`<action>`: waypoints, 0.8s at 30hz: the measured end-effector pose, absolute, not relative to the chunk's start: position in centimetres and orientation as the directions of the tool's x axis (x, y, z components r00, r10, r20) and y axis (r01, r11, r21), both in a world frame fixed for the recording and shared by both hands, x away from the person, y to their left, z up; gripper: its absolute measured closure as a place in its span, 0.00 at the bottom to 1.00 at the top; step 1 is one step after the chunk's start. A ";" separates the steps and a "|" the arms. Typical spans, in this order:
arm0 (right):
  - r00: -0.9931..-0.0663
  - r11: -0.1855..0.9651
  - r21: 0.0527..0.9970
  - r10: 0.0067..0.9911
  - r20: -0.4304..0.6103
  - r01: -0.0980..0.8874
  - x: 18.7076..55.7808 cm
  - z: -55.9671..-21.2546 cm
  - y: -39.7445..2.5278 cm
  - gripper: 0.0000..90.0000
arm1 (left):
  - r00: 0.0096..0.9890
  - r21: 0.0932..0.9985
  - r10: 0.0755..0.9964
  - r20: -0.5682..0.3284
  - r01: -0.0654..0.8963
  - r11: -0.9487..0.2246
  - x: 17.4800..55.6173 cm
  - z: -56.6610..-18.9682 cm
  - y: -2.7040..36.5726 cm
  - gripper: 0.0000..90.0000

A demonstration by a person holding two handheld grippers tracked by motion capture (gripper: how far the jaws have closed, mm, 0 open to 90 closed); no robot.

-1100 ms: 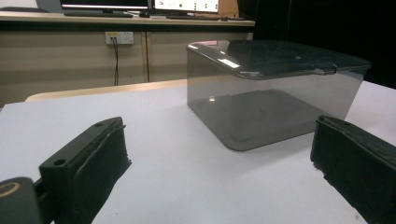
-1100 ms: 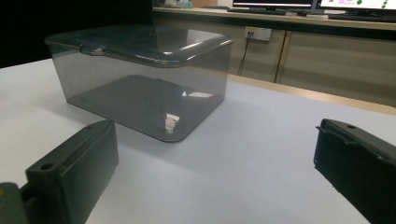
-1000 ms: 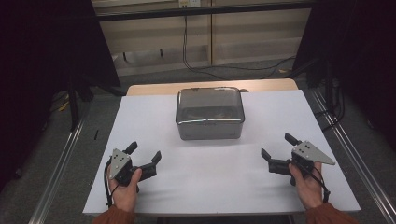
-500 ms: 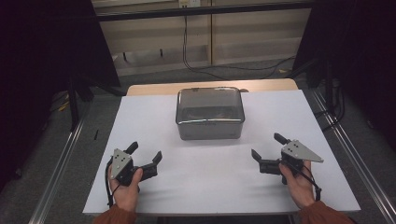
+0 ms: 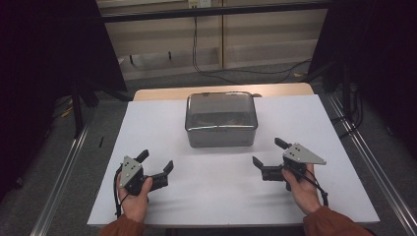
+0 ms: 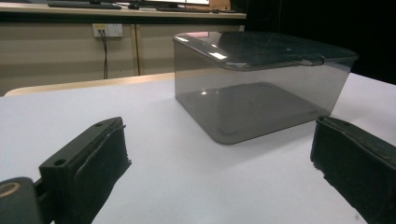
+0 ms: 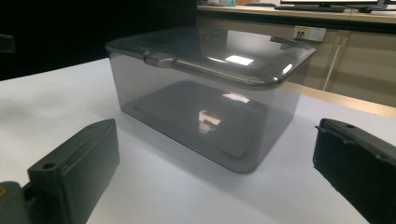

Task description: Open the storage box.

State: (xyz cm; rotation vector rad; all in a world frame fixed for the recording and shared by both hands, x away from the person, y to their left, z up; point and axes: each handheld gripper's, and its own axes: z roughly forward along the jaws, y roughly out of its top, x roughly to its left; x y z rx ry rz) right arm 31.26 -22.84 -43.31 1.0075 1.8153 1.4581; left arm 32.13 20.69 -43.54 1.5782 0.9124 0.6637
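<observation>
A smoky translucent plastic box (image 5: 221,119) with its lid on stands at the middle of the white table (image 5: 147,123); it looks empty. My left gripper (image 5: 156,165) rests low at the front left, open, jaws aimed toward the box (image 6: 261,84). At the front right my right gripper (image 5: 269,153) is open too, and its jaws frame the box (image 7: 205,93) from the other corner. Nothing lies between either pair of jaws. Both grippers (image 6: 219,172) (image 7: 215,182) stay a short way from the box.
The white table top ends in a wooden strip (image 5: 162,93) at the back. Metal rails (image 5: 64,172) run along both sides on the floor. Behind are a wall, a cable (image 5: 196,44) and a dark panel (image 5: 54,49) at the left.
My right gripper has moved left and a little forward toward the box. The left gripper has barely shifted.
</observation>
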 end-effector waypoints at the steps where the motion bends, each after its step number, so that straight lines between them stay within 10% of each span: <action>1: -0.543 0.110 0.977 0.840 0.006 0.182 31.5 -43.1 -22.4 0.00 | 0.540 0.977 0.840 -0.059 0.204 -0.062 32.2 -43.6 20.7 0.04; 24: -0.587 0.234 0.969 0.796 -0.146 0.077 35.2 -39.1 -17.2 0.00 | 0.542 0.971 0.838 -0.058 0.225 -0.079 32.4 -43.7 21.0 0.04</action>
